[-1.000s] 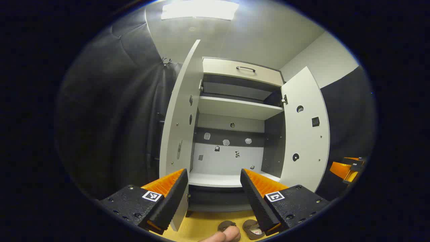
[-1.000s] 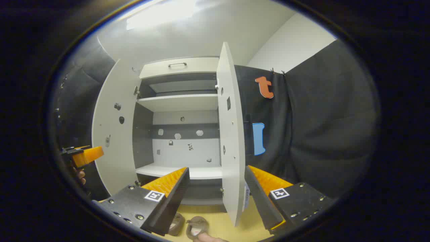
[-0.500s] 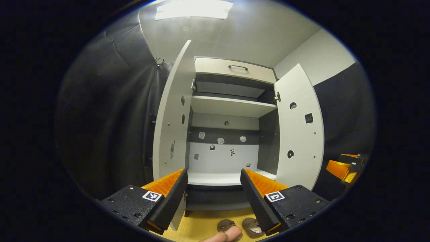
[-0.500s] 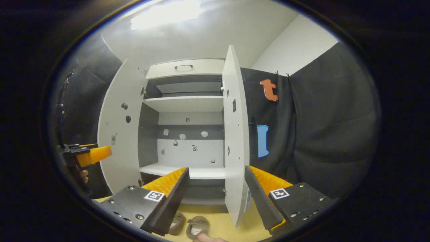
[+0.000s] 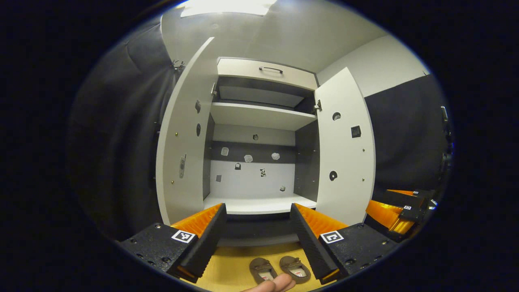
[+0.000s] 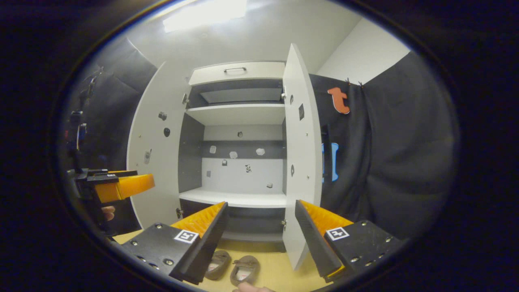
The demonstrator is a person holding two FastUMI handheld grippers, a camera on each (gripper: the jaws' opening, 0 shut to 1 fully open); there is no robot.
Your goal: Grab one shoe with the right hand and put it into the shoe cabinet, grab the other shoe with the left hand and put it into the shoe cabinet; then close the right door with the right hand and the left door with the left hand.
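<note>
Two shoes [image 5: 279,269] are seen side by side on the floor [image 5: 231,267] before the cabinet [image 5: 259,121], whose two doors [image 5: 184,138] are swung wide. Both the left gripper [image 5: 256,229] and right gripper [image 6: 261,227] are held apart, empty.

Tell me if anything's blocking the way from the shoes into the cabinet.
Nothing visible is. Both doors stand open, the lower shelf is bare, and the shoes sit on the floor in front of it.
</note>
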